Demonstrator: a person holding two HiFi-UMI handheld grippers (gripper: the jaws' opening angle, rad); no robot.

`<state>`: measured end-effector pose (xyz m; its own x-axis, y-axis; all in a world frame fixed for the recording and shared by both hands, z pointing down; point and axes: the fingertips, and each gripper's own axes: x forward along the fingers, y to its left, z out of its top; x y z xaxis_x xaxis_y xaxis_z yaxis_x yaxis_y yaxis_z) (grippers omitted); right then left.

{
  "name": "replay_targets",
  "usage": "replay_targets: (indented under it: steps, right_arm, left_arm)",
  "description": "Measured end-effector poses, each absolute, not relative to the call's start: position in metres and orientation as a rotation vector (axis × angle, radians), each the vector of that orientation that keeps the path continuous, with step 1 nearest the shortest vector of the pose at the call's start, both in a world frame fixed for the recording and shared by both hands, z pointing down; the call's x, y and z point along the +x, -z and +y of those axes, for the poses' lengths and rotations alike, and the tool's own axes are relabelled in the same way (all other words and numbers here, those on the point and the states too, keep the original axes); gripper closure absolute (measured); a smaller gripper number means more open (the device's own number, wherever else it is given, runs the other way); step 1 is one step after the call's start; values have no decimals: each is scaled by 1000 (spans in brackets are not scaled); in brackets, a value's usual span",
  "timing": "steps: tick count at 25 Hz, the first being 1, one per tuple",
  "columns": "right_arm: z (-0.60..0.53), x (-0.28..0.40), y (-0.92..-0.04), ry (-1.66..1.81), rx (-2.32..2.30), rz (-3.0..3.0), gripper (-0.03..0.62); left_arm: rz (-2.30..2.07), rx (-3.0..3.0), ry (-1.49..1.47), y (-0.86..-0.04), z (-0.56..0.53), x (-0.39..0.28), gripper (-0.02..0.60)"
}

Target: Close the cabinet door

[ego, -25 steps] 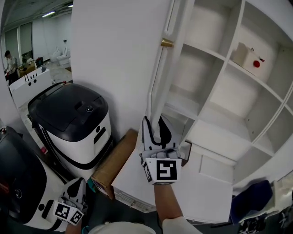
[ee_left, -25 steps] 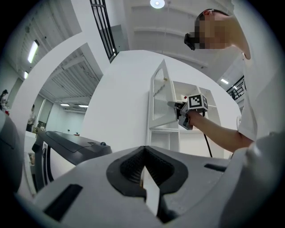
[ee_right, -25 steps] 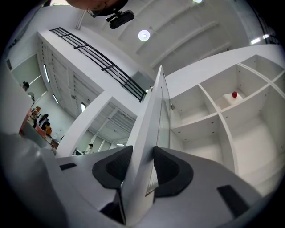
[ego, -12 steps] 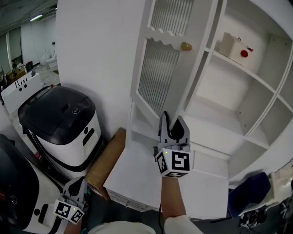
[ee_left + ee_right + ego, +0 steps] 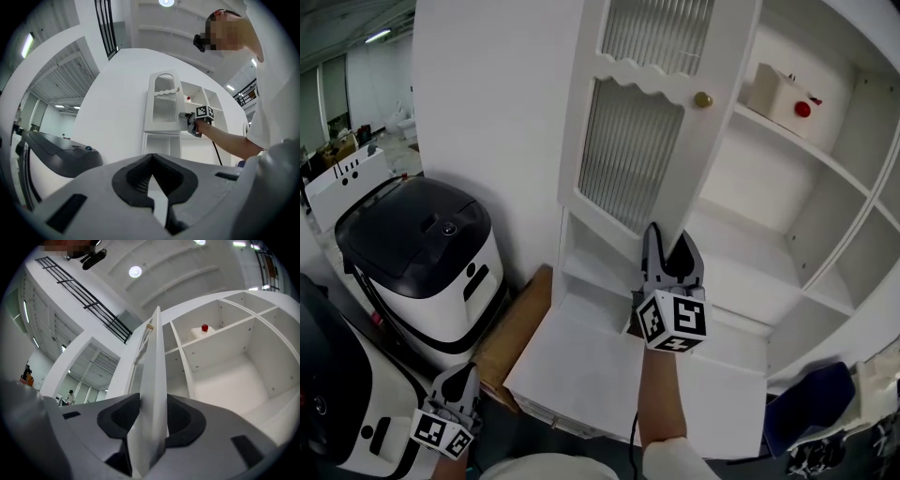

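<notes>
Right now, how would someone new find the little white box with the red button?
Look at the tall white cabinet with open shelves, just right of its half-open white ribbed-glass door. On the highest shelf in view, near the door's small brass knob, sits a small white box. It is the only thing on the shelves in view, and it has a round red button.

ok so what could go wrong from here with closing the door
1. The right gripper straddles the lower edge of the cabinet door. Its fingers have just been opening, so the edge may slip out and leave the door ajar.
2. One finger sits on the door's inner side. If the door is pushed fully shut, that finger would likely be pinched against the shelf.
</notes>
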<state>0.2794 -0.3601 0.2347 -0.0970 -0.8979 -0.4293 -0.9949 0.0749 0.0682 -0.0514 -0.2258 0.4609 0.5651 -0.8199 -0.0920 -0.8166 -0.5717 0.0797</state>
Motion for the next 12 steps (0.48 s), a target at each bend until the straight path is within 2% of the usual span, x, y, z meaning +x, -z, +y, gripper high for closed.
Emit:
replay_targets:
  steps: [12]
  right_arm:
    - [-381, 313, -233, -541, -1976, 2046, 394]
  left_arm:
    - [-1508, 2713, 179, -464, -225, -35, 578]
